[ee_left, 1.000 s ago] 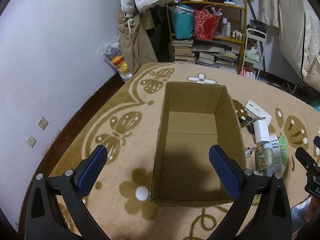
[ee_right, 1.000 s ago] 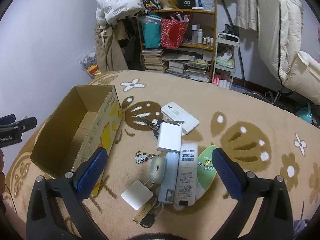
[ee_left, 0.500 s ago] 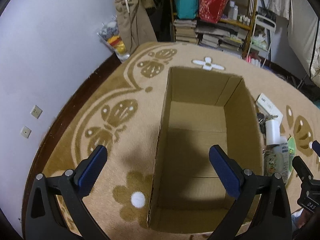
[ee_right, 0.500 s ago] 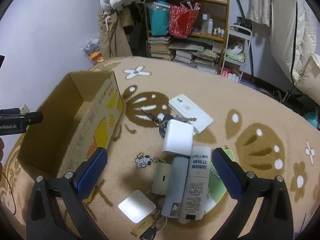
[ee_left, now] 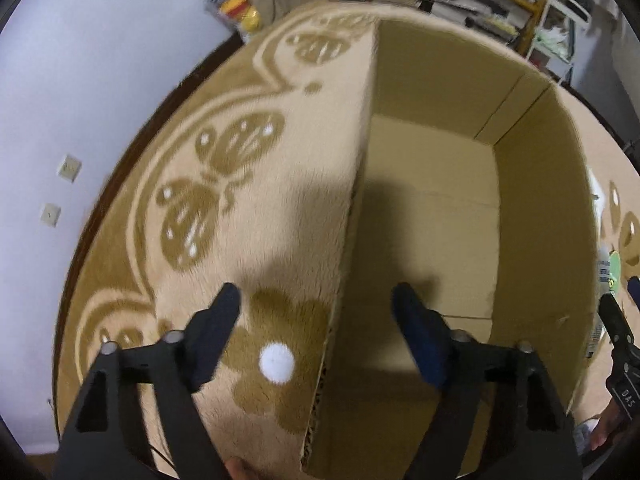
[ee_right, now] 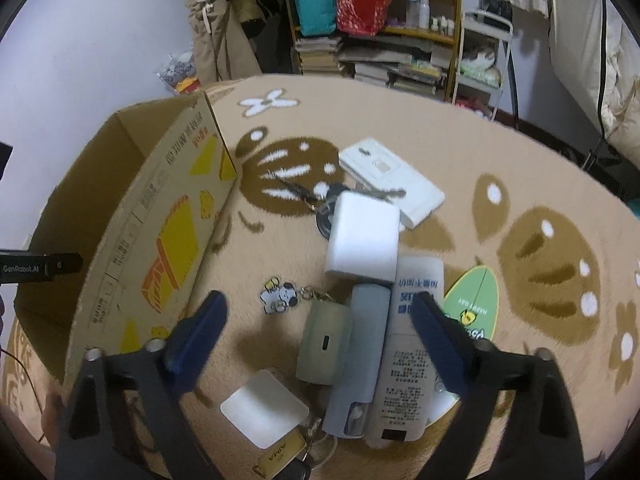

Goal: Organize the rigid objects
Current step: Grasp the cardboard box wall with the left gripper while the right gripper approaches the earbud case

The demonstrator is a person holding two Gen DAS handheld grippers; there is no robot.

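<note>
Both tools lower since prior frame | left tool [ee_left: 316, 304] open, straddling cardboard box [ee_left: 536, 216] left wall | right tool [ee_right: 320, 308] open, empty, above grey case [ee_right: 325, 349] and white tube [ee_right: 404, 364] | long axes run along the fingers | right nearer.

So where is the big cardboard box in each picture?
Left wrist view: the cardboard box fills the middle and right, seen from above; the left hand-held gripper straddles its left wall.
Right wrist view: the cardboard box stands on the left, its printed side facing the pile of small items.
Shared landmark: the bookshelf at the top of both views.
</note>
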